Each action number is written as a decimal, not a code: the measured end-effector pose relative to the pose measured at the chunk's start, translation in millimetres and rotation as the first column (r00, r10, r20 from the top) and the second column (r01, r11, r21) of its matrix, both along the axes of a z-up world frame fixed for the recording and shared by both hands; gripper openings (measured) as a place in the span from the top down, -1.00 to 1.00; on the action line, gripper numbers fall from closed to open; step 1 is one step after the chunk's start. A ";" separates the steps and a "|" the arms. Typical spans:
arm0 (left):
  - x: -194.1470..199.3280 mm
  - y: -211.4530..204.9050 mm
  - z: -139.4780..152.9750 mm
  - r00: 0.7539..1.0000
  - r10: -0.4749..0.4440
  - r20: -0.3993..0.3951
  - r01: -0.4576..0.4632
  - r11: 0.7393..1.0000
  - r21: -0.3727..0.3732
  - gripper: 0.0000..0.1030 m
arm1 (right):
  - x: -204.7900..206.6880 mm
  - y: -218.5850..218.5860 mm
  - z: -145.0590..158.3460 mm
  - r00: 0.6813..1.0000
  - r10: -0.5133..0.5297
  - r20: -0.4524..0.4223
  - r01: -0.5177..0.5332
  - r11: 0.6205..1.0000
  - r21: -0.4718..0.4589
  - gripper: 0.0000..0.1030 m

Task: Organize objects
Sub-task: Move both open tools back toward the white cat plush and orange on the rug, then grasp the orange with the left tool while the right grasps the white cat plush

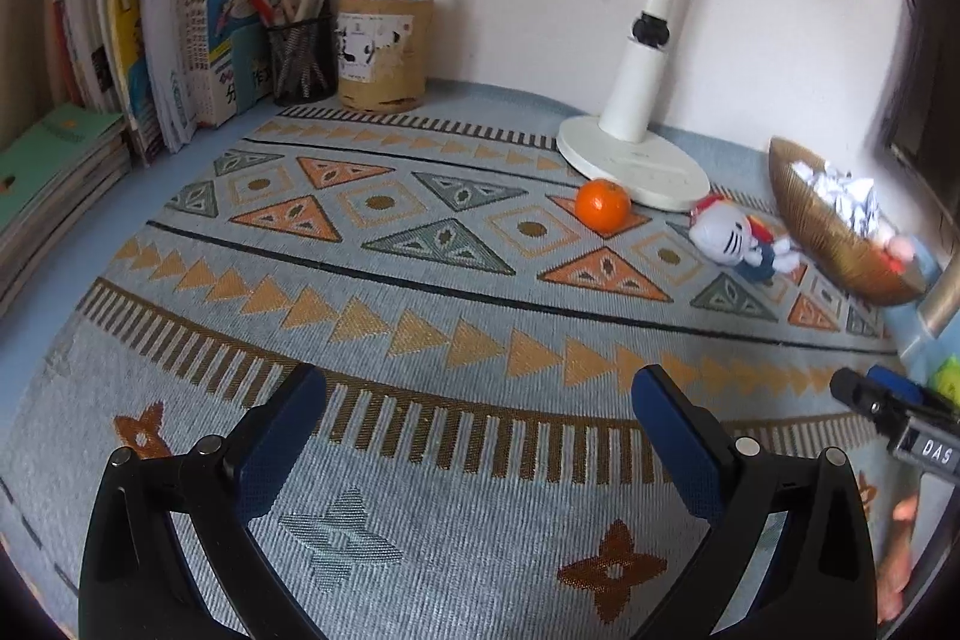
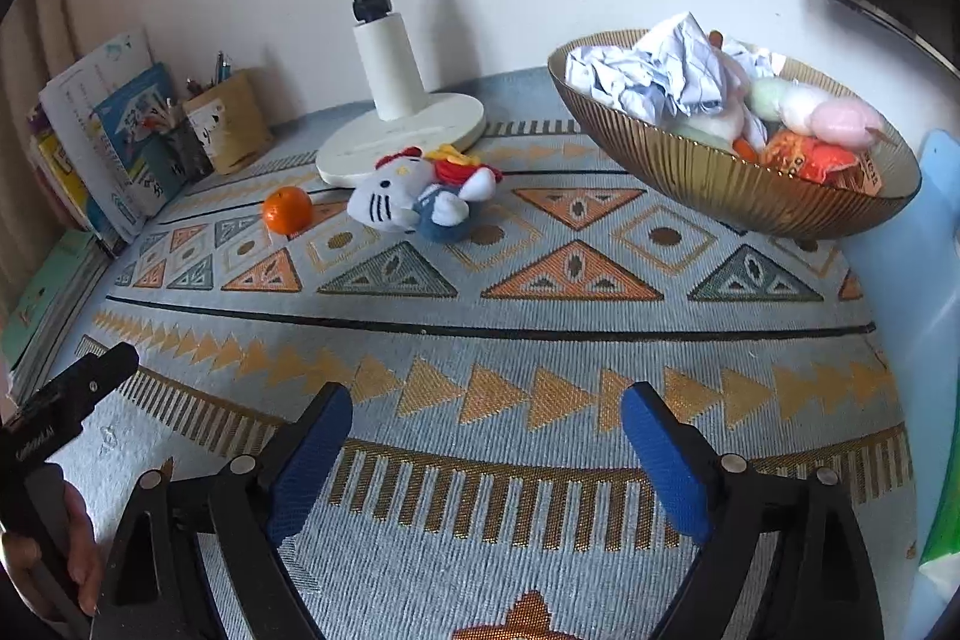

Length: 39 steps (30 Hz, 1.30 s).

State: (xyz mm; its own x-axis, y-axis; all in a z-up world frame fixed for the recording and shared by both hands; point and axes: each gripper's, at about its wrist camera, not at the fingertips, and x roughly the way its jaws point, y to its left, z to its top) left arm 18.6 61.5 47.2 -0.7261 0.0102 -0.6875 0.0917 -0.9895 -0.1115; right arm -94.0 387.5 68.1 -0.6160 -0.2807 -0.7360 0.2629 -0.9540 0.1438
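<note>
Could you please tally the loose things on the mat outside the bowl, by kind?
Orange: 1
Plush cat: 1
Total: 2, both on the mat, left of the bowl in the right wrist view.

Patterned woven mat, pale blue with orange and grey triangles, covering the desk across the centre and lower frame. White lamp base and pole, upper right of centre. Books standing upright, upper left. Black mesh pen cup just beside a tan pen holder, against the wall, right of the books.
</note>
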 end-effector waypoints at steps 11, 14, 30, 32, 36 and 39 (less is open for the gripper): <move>-8.8 6.3 -8.3 0.997 -0.001 0.076 0.004 0.999 -0.040 -0.98 | -0.1 -9.0 -4.6 1.000 0.002 0.001 -0.002 0.997 0.075 -0.78; -10.0 10.2 -10.4 0.996 -0.007 0.091 0.012 0.998 -0.059 -0.98 | -2.4 -8.0 -6.7 1.000 -0.001 0.016 0.000 0.998 0.069 -0.81; -18.1 26.7 -15.7 0.988 -0.046 0.151 0.064 0.990 -0.123 -0.98 | -6.5 -4.0 -10.4 0.999 -0.016 0.046 0.013 0.998 0.055 -0.82; -18.1 26.8 -15.7 0.987 -0.046 0.154 0.065 0.990 -0.122 -0.98 | -6.9 -3.6 -10.9 0.999 -0.016 0.049 0.013 0.998 0.056 -0.82; -19.8 26.4 -17.3 0.985 -0.048 0.164 0.069 0.990 -0.124 -0.98 | -8.0 -3.2 -12.0 0.998 -0.018 0.056 0.015 0.998 0.056 -0.82; -20.6 26.5 -17.9 0.984 -0.050 0.170 0.072 0.989 -0.128 -0.98 | -8.5 -2.3 -12.7 0.998 -0.020 0.060 0.017 0.998 0.052 -0.82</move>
State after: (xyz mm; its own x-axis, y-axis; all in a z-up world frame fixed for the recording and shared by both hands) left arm -2.0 88.0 29.3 -0.6028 -0.0487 -0.7964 0.0368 -0.9988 0.0332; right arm -102.6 385.3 55.4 -0.5748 -0.2300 -0.7853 0.2372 -0.9653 0.1091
